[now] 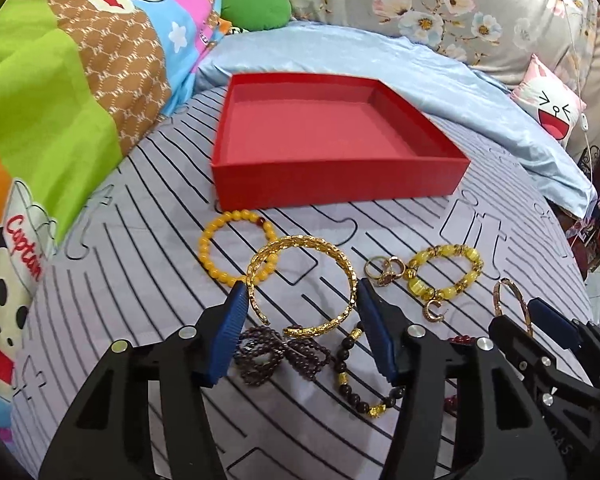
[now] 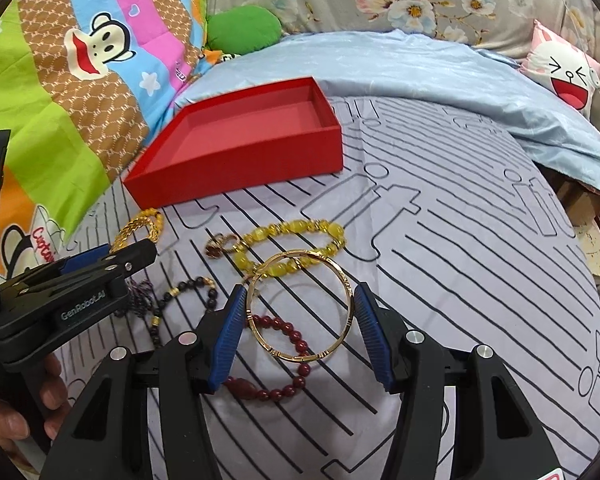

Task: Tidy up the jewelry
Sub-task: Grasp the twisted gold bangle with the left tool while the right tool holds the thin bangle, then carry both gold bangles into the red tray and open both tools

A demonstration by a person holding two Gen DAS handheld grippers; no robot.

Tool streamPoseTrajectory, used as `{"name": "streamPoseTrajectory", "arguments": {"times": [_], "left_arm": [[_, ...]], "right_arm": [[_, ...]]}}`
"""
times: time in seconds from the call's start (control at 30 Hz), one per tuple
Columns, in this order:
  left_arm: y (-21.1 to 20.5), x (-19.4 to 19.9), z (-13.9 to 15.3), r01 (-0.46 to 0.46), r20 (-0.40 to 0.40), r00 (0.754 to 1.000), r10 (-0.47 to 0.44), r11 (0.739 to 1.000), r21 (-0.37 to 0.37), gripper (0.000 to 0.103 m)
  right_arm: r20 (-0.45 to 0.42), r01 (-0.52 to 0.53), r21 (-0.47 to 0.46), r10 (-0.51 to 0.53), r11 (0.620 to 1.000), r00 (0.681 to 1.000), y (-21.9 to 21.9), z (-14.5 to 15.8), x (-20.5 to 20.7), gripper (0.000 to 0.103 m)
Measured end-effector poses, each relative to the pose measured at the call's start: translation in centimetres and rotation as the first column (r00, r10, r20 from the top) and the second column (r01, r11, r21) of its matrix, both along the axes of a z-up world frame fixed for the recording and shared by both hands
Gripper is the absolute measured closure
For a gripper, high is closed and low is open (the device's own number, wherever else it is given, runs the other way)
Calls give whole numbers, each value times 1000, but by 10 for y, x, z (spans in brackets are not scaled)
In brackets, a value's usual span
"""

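My left gripper [image 1: 303,286] is shut on a textured gold bangle [image 1: 300,238], both blue pads pressing its sides, just above the striped sheet. My right gripper [image 2: 300,288] is shut on a thin gold bangle [image 2: 296,357], also held off the sheet. An empty red box [image 1: 340,184] sits beyond both. On the sheet lie a yellow bead bracelet [image 1: 204,248], a yellow glassy bracelet [image 1: 444,252], a few rings [image 1: 386,270], a dark purple bead strand [image 1: 260,360], a black-and-gold bead bracelet [image 1: 348,376] and a red bead bracelet [image 2: 284,390].
A colourful cartoon quilt [image 1: 60,120] rises at the left. A pale blue blanket [image 2: 420,72] and a cartoon cushion [image 2: 564,68] lie behind the box. The bed's edge drops off at the right. A hand [image 2: 52,392] grips the left tool's handle.
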State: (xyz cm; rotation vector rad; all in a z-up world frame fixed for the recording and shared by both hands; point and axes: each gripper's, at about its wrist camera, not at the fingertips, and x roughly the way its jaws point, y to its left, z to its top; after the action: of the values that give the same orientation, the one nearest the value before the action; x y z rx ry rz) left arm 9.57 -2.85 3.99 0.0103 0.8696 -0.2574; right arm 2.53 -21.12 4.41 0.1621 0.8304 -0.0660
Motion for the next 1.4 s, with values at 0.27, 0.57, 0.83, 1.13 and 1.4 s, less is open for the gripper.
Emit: {"name": "streamPoseTrajectory", "arguments": {"times": [0.27,0.57,0.83,1.13,1.4], "left_arm": [[2,15,36,4,63,998,-3,1000,-14,50],[-7,90,61,11,101,995,-8,999,-31,50],[-23,177,55,16,99,995,-17,1000,5,50],[-34,240,24,2,49,999,-4,1000,31,50],[-41,261,17,17,70,997,-21,998,65,50]], "right_arm": [[54,-52,-5,52,999,997,8,31,28,50],[103,-99,5,98,995,990,3,67,125,50],[80,-131,-19,133,991,988,2,67,222,50],[-20,-135,3,136,991,991,-3,29,286,50],[-38,-118,11,118,993,992,-7,18,304,50]]}}
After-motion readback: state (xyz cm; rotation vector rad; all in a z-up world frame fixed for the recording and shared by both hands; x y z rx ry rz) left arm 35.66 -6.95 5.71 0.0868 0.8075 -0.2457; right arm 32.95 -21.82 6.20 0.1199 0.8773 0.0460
